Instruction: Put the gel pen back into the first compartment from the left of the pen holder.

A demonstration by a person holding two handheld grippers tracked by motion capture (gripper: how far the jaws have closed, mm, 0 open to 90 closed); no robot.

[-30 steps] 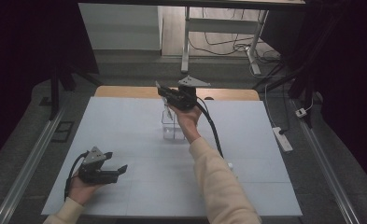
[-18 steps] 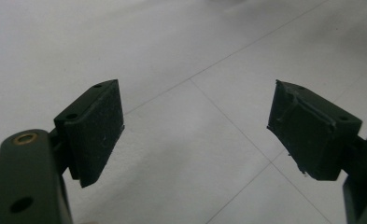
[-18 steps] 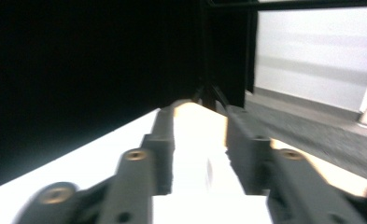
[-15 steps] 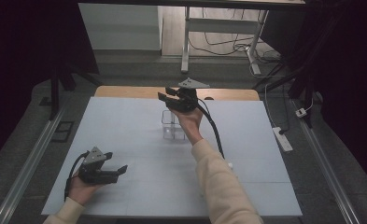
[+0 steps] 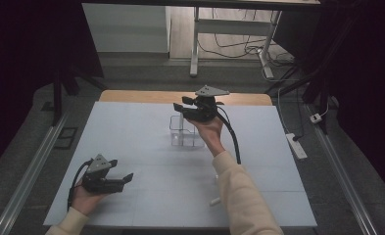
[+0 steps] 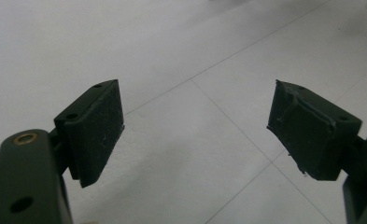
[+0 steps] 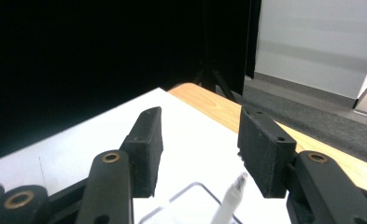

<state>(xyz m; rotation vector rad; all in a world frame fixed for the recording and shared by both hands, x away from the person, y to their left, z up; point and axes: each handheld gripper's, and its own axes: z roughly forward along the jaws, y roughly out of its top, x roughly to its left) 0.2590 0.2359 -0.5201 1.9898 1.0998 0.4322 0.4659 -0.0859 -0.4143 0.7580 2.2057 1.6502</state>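
Observation:
A clear box-shaped container stands on the white mat at the table's middle. My right gripper hovers just above its far side, held level and pointing left. Its jaws have just been opening and stand apart in the right gripper view, pressing on nothing. Below them a white stick leans in the clear container, its tip rising near the right jaw without touching the pads. My left gripper rests low over the mat's front left, open with only bare mat between its jaws.
The white mat covers a wooden table whose far edge shows. A small white piece lies near the front by the right sleeve. A white power strip lies on the floor at the right.
The right gripper's jaws have opened from nearly shut and the hand has shifted a little to the right above the container. The left gripper has stayed still.

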